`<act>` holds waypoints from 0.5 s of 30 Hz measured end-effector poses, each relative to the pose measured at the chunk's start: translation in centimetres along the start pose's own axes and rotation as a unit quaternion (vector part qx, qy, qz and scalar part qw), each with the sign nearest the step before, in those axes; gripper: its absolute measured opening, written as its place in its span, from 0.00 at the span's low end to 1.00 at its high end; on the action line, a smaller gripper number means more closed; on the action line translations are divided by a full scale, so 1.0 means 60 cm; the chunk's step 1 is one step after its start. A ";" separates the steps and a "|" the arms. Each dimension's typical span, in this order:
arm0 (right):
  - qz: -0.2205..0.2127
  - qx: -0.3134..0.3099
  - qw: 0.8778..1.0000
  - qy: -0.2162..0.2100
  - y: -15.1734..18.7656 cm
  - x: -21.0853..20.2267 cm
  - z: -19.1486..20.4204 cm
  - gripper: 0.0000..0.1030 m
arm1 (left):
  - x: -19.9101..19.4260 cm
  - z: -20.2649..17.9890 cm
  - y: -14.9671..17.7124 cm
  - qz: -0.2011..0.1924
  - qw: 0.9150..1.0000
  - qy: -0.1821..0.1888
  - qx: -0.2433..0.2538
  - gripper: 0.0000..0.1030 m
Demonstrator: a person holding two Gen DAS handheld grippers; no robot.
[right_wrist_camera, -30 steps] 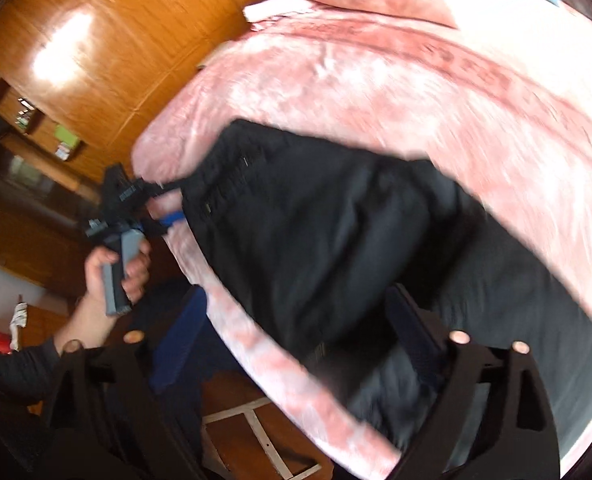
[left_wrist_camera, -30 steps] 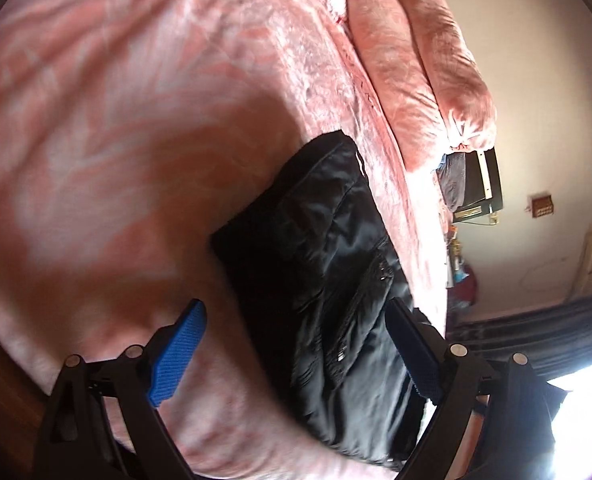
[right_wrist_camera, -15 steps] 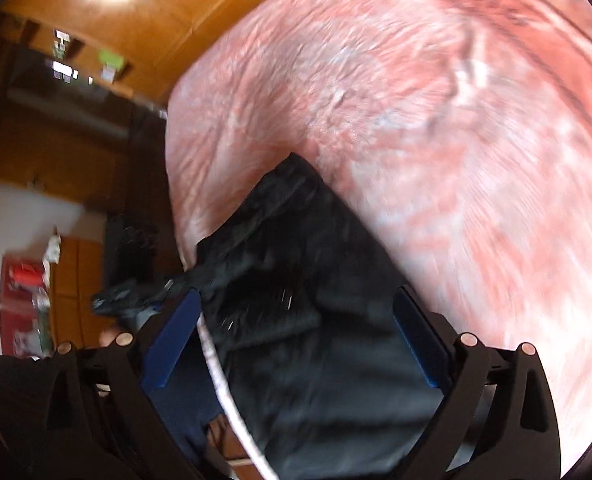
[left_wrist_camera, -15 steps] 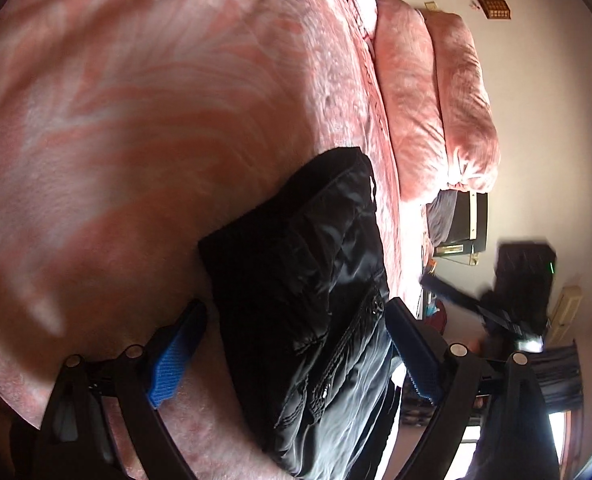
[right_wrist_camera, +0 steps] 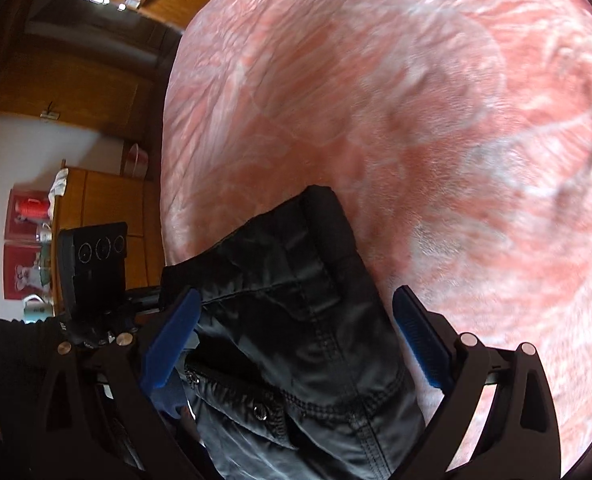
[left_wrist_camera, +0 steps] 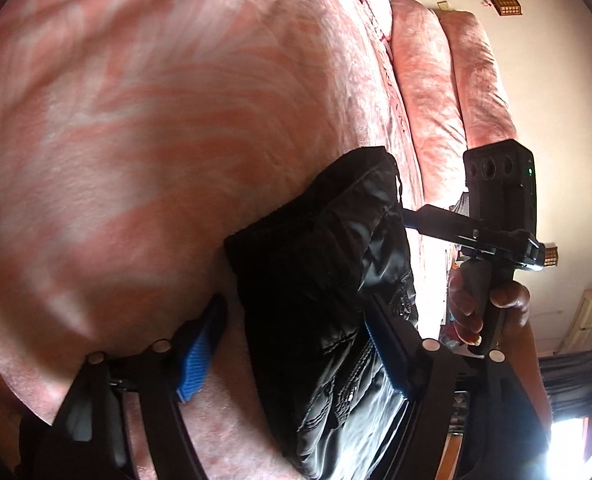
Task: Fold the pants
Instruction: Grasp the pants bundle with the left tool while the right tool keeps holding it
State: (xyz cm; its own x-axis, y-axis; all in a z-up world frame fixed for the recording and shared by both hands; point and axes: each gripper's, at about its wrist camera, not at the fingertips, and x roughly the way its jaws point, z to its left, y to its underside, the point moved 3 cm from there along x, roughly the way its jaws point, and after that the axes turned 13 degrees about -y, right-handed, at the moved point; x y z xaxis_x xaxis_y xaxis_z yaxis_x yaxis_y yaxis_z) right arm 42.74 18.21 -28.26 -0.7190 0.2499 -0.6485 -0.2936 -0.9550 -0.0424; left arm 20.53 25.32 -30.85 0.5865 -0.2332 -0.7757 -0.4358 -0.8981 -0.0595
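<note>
Black pants (left_wrist_camera: 328, 280) lie folded into a compact stack near the edge of a pink bed (left_wrist_camera: 135, 120). My left gripper (left_wrist_camera: 296, 344) is open, its blue pads straddling the near end of the stack from one side. My right gripper (right_wrist_camera: 296, 332) is open and straddles the stack (right_wrist_camera: 296, 312) from the opposite side. In the left wrist view the right gripper (left_wrist_camera: 496, 216) shows beyond the pants, held in a hand. In the right wrist view the left gripper's body (right_wrist_camera: 95, 264) shows at the left.
Two pink pillows (left_wrist_camera: 448, 92) lie at the head of the bed. A wooden wardrobe (right_wrist_camera: 75, 80) and a wooden cabinet (right_wrist_camera: 95, 208) with cups stand beyond the bed edge. A bright window (left_wrist_camera: 568, 440) and dark curtain are at lower right.
Both grippers have moved in close to the folded pants from opposite sides. The right gripper has come into the left wrist view. The pants fill more of both views.
</note>
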 end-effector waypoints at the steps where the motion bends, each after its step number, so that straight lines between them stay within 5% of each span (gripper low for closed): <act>1: 0.003 -0.001 1.000 -0.001 -0.002 0.003 -0.001 0.94 | 0.000 0.000 0.001 0.000 1.000 -0.001 0.002 0.69; 6: 0.019 -0.002 1.000 -0.001 -0.009 0.025 -0.003 0.94 | -0.001 0.002 0.000 -0.002 1.000 -0.003 -0.003 0.67; 11: 0.023 -0.006 1.000 0.002 -0.015 0.032 -0.002 0.93 | 0.000 0.002 0.006 0.001 1.000 -0.012 -0.003 0.45; 12: 0.025 -0.008 1.000 0.005 -0.015 0.033 -0.001 0.90 | -0.001 0.003 0.007 0.001 1.000 -0.012 -0.003 0.44; 13: 0.027 -0.012 1.000 0.010 -0.016 0.034 0.001 0.72 | -0.002 0.001 0.007 0.001 1.000 -0.014 0.000 0.42; 15: 0.029 -0.012 0.999 0.023 -0.019 0.033 0.002 0.56 | -0.005 -0.001 0.009 -0.001 1.000 -0.016 0.004 0.39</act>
State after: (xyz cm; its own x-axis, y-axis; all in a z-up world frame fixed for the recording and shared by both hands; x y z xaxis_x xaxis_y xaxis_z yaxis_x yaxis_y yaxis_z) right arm 41.55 19.80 -29.41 -0.7049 0.1871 -0.6842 -0.2366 -0.9714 -0.0218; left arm 20.16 24.89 -30.59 0.5660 -0.2186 -0.7949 -0.4396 -0.8957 -0.0667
